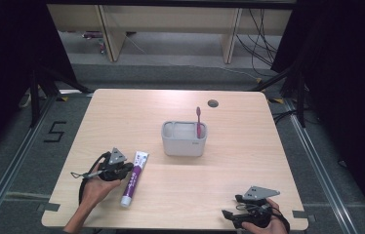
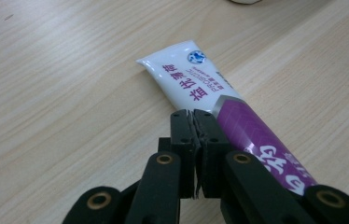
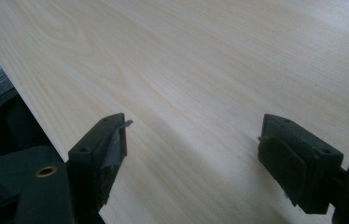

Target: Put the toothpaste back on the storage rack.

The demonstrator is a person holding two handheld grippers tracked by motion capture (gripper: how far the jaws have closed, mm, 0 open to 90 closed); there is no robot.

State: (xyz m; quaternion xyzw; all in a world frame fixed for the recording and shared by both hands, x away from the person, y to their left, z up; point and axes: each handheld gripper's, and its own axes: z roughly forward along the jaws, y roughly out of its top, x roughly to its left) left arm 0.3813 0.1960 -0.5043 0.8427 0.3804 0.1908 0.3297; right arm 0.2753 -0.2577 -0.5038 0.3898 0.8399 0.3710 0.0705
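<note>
Toothpaste tube [image 1: 134,178] lies at the lower left of the table [image 1: 229,185], long way up and down, touching the closed left gripper [image 1: 128,168], far from the open right gripper [image 1: 232,207].

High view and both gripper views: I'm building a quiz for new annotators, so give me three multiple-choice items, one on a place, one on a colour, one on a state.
1. Where is the toothbrush?
A. flat on the table
B. upright in the holder
C. in the right gripper

2. What colour is the lower half of the toothpaste?
A. green
B. orange
C. purple

3. How do the left gripper's jaws stand?
A. shut, with nothing between them
B. wide open
C. shut on the toothbrush

Answers:
1 B: it stands in the right end of the grey holder.
2 C: white at the crimped end, purple toward the cap.
3 A: the pads meet beside the tube, while the right gripper stands open over the bare table.
</note>
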